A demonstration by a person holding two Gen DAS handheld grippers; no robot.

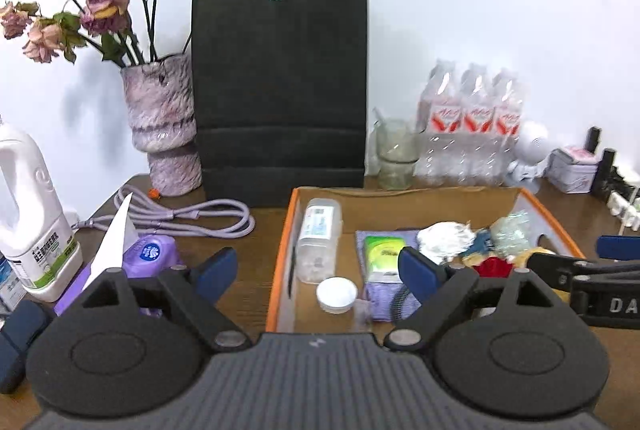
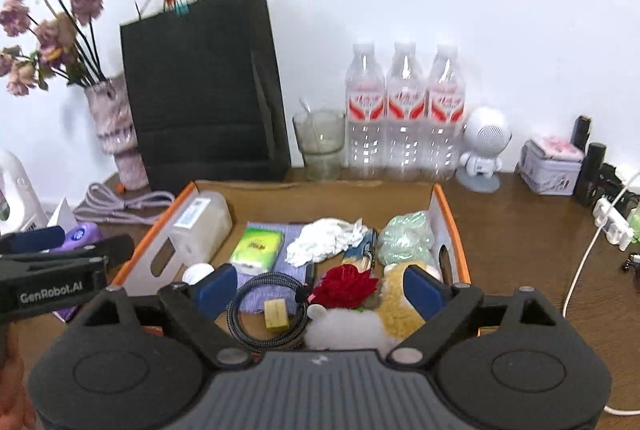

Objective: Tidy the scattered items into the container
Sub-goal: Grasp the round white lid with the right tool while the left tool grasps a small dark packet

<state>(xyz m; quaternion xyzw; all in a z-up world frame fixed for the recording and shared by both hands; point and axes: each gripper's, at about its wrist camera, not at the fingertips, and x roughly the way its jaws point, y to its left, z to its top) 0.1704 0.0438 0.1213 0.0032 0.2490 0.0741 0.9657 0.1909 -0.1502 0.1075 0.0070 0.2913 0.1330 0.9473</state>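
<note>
Cardboard container (image 2: 448, 213) on desk (image 2: 520, 213) holding red flower (image 2: 345, 285), green tissue pack (image 2: 256, 246), coiled cable (image 2: 264, 310), left claw (image 1: 316, 272) spread and empty, right claw (image 2: 318, 290) likewise spread.

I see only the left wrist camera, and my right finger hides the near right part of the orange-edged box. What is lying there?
Observer: A coiled black braided cable, partly over the purple cloth.
Operator: Is something inside the coil?
Observer: Yes, a small yellow block sits within the ring.
Operator: I see a bit of the red flower. What is next to it?
Observer: A plush toy, yellow and white, lies against the red flower on its right side.
</note>
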